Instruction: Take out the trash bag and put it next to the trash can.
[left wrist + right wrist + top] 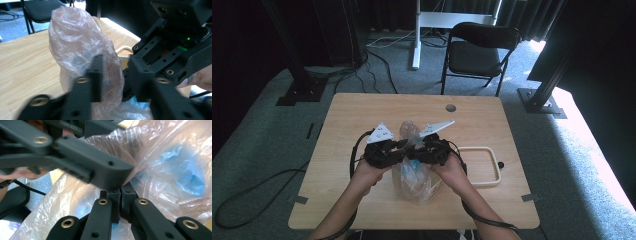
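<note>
A crumpled clear plastic bag [414, 176] with something blue [412, 167] inside lies at the middle of the wooden table [357, 115], its neck pulled upward. Both grippers meet at that neck. My left gripper [401, 145] comes in from the left. In the left gripper view its jaws stand apart [115, 72], with bag film [75, 37] bulging between and behind them. My right gripper [415, 147] comes in from the right. In the right gripper view its jaws are together [120, 195] on the bag's film [172, 150], and one left gripper jaw crosses just above their tips. The blue contents [186, 170] show through the film.
A white rectangular frame [482, 148] lies flat on the table just right of the right hand. A cable hole [451, 107] sits near the table's far edge. A black folding chair [479, 50] stands beyond the table.
</note>
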Action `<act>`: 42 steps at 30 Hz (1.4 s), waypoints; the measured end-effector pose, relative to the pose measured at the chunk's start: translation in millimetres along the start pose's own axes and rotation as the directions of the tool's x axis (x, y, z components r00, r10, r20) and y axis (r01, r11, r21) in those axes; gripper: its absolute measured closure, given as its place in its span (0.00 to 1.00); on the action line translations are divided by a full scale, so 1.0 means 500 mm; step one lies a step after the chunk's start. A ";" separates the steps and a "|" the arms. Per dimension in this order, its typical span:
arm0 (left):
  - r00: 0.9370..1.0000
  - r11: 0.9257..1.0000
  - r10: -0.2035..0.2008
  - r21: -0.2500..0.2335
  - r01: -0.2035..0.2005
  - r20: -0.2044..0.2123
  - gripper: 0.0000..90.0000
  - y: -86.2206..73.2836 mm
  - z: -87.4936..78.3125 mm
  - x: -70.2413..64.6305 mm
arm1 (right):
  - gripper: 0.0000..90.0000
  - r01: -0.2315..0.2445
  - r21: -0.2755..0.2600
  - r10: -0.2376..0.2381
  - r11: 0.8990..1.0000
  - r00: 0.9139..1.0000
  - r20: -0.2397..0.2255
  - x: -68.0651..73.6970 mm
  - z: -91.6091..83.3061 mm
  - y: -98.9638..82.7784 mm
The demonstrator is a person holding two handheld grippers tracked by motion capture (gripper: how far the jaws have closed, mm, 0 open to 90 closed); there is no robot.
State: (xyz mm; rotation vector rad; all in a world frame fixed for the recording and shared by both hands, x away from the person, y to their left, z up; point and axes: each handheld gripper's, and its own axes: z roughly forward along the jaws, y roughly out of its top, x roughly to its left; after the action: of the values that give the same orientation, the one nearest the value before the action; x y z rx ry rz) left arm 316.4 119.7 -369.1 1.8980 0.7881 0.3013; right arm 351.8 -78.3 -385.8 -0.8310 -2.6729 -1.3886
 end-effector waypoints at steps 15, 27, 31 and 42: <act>0.999 0.999 -0.005 -0.052 0.004 -0.033 0.31 -0.031 -0.085 0.018 | 0.99 0.010 -0.049 -0.009 0.999 1.000 0.020 -0.004 -0.054 0.026; 0.996 0.998 -0.060 -0.009 0.060 -0.072 0.19 -0.100 -0.116 0.050 | 0.99 0.029 -0.130 -0.018 0.991 0.996 0.091 -0.026 -0.152 0.096; 0.991 0.996 -0.089 0.019 0.092 -0.097 0.13 -0.135 -0.113 0.064 | 0.99 0.013 -0.146 0.006 0.989 0.992 0.127 -0.052 -0.178 0.118; 0.963 0.982 -0.157 0.072 0.177 -0.220 0.00 -0.242 -0.114 0.096 | 0.99 -0.100 -0.184 0.143 0.978 0.961 0.239 -0.165 -0.194 0.141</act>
State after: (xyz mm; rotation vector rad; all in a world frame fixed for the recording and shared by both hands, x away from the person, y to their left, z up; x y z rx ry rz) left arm 275.5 224.6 -456.4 1.8890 1.1169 0.3737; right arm 433.8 -156.5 -294.5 -1.2443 -2.6458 -1.5982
